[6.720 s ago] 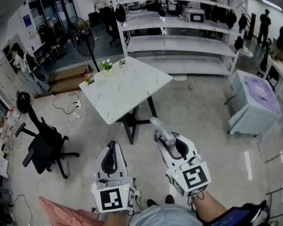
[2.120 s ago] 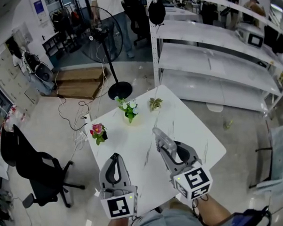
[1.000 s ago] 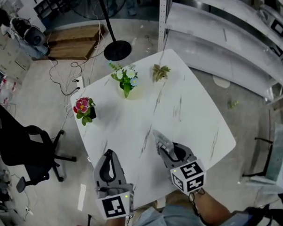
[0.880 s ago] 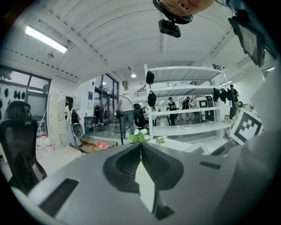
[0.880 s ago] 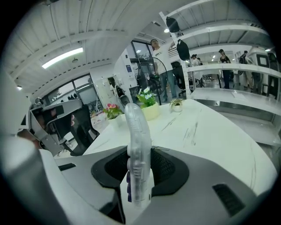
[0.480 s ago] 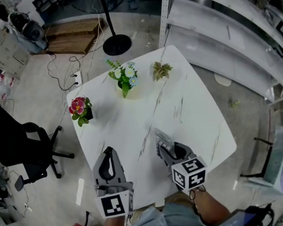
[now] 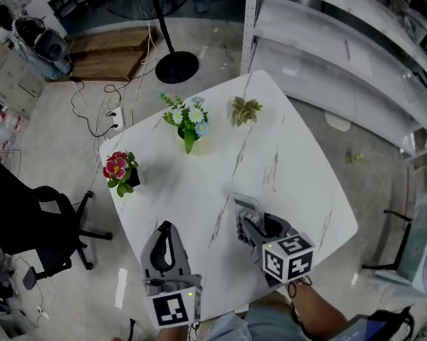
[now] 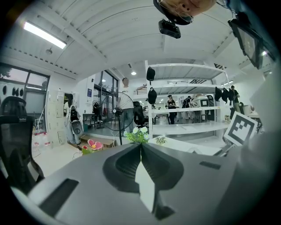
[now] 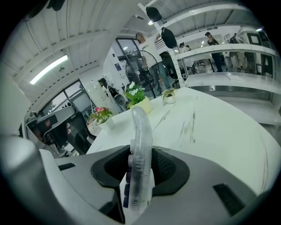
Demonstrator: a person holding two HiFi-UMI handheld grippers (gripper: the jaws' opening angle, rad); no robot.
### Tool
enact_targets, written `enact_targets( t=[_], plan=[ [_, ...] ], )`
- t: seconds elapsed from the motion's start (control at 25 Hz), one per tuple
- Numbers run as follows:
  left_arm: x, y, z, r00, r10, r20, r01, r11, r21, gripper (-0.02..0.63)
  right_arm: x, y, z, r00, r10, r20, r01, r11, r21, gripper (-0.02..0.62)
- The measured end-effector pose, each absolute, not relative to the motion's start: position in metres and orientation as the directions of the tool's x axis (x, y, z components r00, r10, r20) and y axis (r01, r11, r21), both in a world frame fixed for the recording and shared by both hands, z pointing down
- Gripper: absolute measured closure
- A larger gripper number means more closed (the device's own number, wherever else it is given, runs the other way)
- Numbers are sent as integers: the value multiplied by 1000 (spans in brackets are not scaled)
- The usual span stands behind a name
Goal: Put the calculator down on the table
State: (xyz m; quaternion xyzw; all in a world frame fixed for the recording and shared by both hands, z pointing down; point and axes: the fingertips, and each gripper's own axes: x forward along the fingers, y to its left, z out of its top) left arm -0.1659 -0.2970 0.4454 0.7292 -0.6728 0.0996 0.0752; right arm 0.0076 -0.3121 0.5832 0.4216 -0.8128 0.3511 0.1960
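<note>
One calculator (image 9: 141, 132) juts toward 12 o'clock from the right tongs (image 7: 244, 220) grasping it, jaws just eased wider. The left tongs (image 8: 141, 147), at 9 o'clock, are clenched, empty.

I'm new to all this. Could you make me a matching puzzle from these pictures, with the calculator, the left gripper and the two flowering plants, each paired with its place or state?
Things:
1. calculator
2. left gripper
3. pink-flowered plant
4. white-flowered plant

Places or states:
A. shut, holding nothing
B. near the table's left edge in the head view
C. clamped on edge in the right gripper
D. toward the table's far edge, beside a small green plant

Pairs: 1-C, 2-A, 3-B, 4-D
</note>
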Motion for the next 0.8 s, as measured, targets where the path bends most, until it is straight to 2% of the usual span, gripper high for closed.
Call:
enact_targets(
  t=[0.56,0.8],
  plan=[
    [-172,-304,448,62,-961,270,-996,-77,-45,598,14,-323,605,-550,-543,635,-835,329,-442,445],
    [-165,-306,450,75,-958,275,-995,-89,-40,598,21,-324,606,-522,-559,644,-853,335,-400,436]
  ],
)
